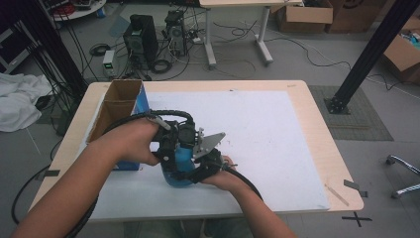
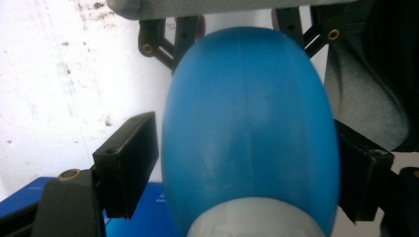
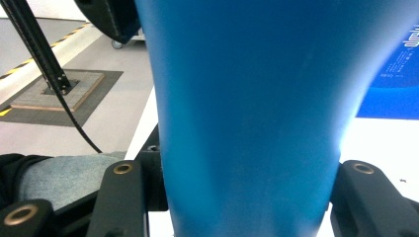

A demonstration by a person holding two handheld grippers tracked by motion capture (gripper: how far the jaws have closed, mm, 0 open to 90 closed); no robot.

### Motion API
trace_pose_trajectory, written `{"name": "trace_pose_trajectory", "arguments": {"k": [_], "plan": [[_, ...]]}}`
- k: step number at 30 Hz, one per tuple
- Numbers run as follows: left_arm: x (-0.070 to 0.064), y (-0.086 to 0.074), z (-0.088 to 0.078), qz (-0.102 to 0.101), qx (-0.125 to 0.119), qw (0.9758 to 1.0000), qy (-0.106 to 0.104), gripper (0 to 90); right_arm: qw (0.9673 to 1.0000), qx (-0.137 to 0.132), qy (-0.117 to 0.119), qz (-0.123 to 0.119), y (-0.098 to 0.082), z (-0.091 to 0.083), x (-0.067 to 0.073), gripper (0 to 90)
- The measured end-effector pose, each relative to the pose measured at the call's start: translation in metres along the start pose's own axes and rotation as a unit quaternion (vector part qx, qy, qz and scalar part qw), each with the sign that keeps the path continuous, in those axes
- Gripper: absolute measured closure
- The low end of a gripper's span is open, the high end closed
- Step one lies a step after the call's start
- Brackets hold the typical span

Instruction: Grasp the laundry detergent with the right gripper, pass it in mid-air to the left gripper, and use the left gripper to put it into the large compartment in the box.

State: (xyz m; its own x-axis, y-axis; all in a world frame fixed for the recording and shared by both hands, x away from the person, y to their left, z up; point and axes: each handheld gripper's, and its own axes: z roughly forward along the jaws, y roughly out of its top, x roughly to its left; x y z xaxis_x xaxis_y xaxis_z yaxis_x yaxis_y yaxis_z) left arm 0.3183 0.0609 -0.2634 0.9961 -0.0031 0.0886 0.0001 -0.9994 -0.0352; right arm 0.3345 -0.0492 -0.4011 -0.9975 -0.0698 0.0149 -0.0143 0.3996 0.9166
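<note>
A blue plastic bottle (image 1: 181,162) stands on the white mat (image 1: 267,134), gripped from two sides. My right gripper (image 1: 194,173) comes in from the right and is shut on the bottle's body (image 3: 247,123), a black jaw pressing each side. My left gripper (image 1: 177,148) reaches down over the top. In the left gripper view its jaws flank the bottle (image 2: 249,128) just past the white cap (image 2: 254,219). Its right pad (image 2: 363,173) meets the blue wall, while its left pad (image 2: 128,163) stands a sliver off.
An open cardboard box (image 1: 119,104) with a blue side stands at the table's left, close behind my left hand. A blue box face (image 2: 138,212) lies just beyond the bottle. A black frame post (image 1: 369,52) rises at the right, off the table.
</note>
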Motion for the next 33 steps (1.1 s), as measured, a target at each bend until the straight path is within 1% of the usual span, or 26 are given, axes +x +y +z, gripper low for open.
{"name": "trace_pose_trajectory", "arguments": {"k": [2,3,4,7,12,13,14,15,17,18,25,30,33], "plan": [[-0.0002,0.0002,0.0005,0.000,0.001,1.0000,0.001,23.1,1.0000,-0.004,-0.001,-0.006,0.0000,0.0003,-0.0013,45.1],[-0.0005,0.0002,0.0006,0.001,0.000,1.0000,0.001,23.3,1.0000,-0.001,0.000,0.000,-0.0001,-0.0004,-0.0006,45.1],[-0.0005,0.0002,0.0007,0.000,0.000,1.0000,0.000,23.3,1.0000,-0.005,-0.001,-0.004,0.0000,-0.0002,-0.0015,45.1],[-0.0005,0.0001,0.0005,-0.001,0.003,1.0000,0.000,23.5,1.0000,-0.003,0.000,0.002,0.0000,-0.0010,-0.0009,45.2],[-0.0013,0.0000,0.0002,0.001,0.004,1.0000,0.004,26.2,1.0000,-0.008,-0.001,0.001,0.0000,-0.0010,-0.0015,45.2],[-0.0011,-0.0002,0.0002,-0.001,0.003,1.0000,-0.002,27.2,1.0000,-0.006,-0.001,0.003,-0.0001,-0.0012,-0.0013,45.2],[-0.0010,-0.0004,0.0000,-0.001,0.003,1.0000,-0.009,30.3,1.0000,-0.008,-0.001,0.000,-0.0001,-0.0010,-0.0017,45.2],[-0.0012,-0.0004,-0.0002,0.001,0.005,0.9999,-0.009,32.0,1.0000,-0.005,-0.001,0.001,0.0000,-0.0009,-0.0011,45.2],[-0.0018,-0.0007,-0.0005,0.000,0.001,1.0000,-0.004,32.3,1.0000,-0.007,0.001,-0.002,0.0003,-0.0001,-0.0011,45.2],[-0.0018,-0.0005,-0.0010,0.001,0.000,1.0000,-0.006,32.4,1.0000,-0.007,0.001,-0.002,0.0004,0.0000,-0.0011,45.2],[-0.0026,0.0006,-0.0010,0.002,0.001,1.0000,-0.003,32.4,1.0000,-0.009,0.000,-0.002,0.0003,0.0004,-0.0010,45.2],[-0.0026,0.0006,-0.0002,0.003,0.001,1.0000,0.004,35.4,1.0000,-0.008,0.002,-0.001,0.0005,0.0006,-0.0007,45.3],[-0.0026,0.0003,0.0001,0.002,0.002,1.0000,0.005,36.1,1.0000,-0.008,0.002,-0.001,0.0005,0.0010,-0.0008,45.3]]}}
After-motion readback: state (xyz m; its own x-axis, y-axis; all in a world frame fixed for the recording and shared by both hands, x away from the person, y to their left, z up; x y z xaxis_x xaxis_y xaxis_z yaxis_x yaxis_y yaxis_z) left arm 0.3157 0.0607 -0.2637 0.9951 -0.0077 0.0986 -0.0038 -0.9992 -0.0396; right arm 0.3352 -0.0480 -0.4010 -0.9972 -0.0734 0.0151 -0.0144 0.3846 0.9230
